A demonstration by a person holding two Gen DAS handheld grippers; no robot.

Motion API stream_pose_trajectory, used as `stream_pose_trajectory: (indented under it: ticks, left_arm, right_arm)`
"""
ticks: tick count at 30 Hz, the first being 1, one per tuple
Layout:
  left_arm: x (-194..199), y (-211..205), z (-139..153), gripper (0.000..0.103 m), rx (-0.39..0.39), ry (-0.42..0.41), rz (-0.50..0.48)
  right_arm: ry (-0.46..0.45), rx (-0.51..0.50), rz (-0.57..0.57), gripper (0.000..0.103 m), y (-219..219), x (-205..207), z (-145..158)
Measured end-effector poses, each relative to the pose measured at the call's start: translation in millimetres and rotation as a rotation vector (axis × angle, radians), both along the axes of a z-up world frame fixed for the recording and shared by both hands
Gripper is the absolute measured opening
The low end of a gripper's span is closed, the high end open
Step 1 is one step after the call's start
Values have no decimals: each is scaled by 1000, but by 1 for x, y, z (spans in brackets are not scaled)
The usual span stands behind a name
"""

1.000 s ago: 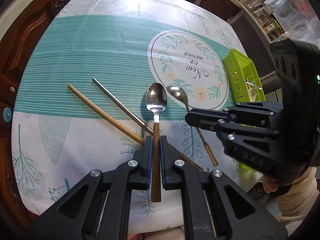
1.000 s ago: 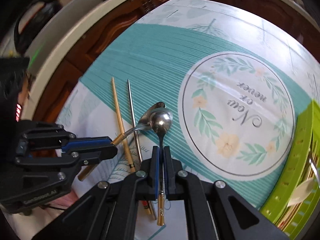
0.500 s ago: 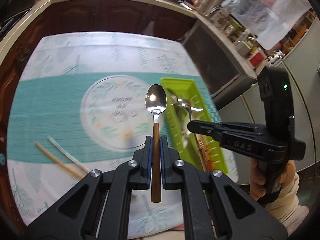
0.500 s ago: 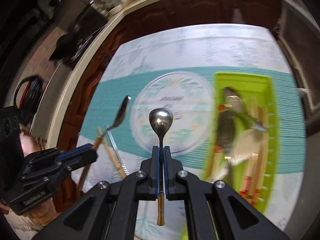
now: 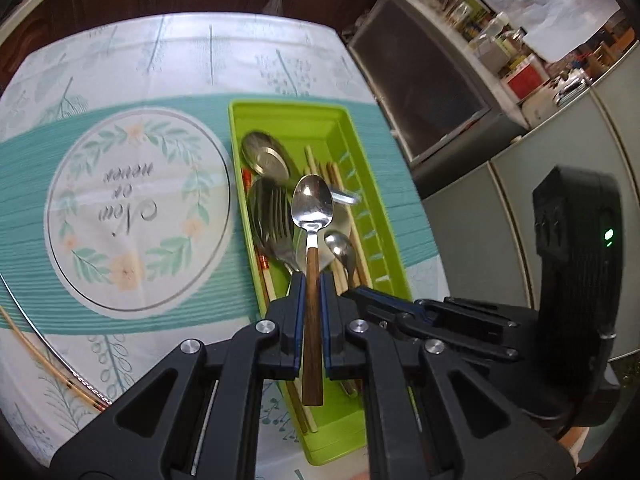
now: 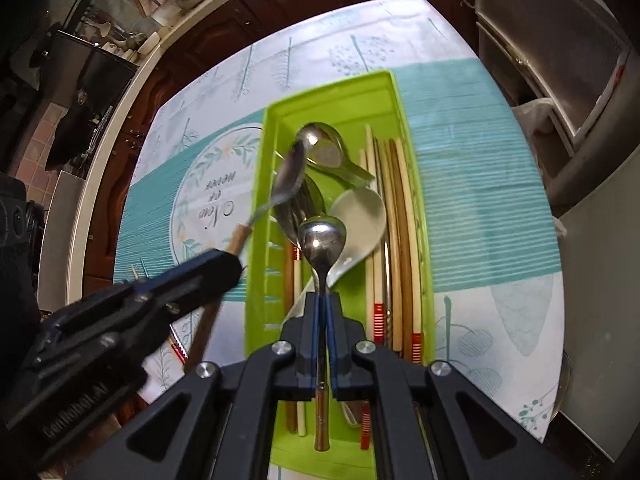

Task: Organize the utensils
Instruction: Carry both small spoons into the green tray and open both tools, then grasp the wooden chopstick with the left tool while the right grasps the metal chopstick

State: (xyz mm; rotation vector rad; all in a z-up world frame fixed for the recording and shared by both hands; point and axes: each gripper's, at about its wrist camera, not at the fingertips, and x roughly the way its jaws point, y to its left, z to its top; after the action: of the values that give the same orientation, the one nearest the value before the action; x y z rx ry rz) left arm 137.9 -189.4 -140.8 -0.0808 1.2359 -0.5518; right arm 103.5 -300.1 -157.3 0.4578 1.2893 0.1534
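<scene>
- Jaws of the left gripper (image 5: pixel 312 300) are clamped on the wooden handle of a wood-handled spoon (image 5: pixel 312 208), bowl pointing away from the camera and held in the air above the tray.
- Jaws of the right gripper (image 6: pixel 321 320) are pinched tight on the thin metal stem of a steel spoon (image 6: pixel 322 240), bowl up and forward, over the near half of the tray.
- Green tray (image 5: pixel 356 136) lies on the tabletop (image 5: pixel 120 60), long side running away from both cameras, just right of the round wreath print (image 5: pixel 136 208) on the cloth.
- Tray contents: a flat metal ladle-type spoon (image 5: pixel 264 156) at the far end, a large steel spoon (image 5: pixel 268 216) below it, a white ceramic spoon (image 6: pixel 360 216) in the middle, a small steel spoon by the right slats.
- Chopsticks (image 6: pixel 394 216) bundled along the tray's right side, some with red-striped ends (image 6: pixel 379 316); more sticks lie on the left under the spoons.
- Loose on the cloth, well left of the tray: a bamboo chopstick (image 5: pixel 44 356) and a thin metal chopstick (image 5: pixel 28 316) beside it.
- In the right wrist view the left gripper comes in from the left, its spoon tilted over the tray's left rim; this view is blurred there.
- In the left wrist view the right gripper sits just right of the left one, above the tray's near right corner.
</scene>
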Motion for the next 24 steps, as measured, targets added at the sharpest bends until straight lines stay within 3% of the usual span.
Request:
stream_pose_trajectory:
  ticks: [5,16,24]
  left_arm:
    - [-3,-1,-21,5,36,79,-21]
    - [-19,14,-8,5,135,50,-54]
    - [-16,57,0,5,159,50,27]
  right_arm:
    - [32,13,32,4,3,1,-14]
    - [14,31,69,4,10,-3,-10]
    - [-29,8,106,4,28,-9,10]
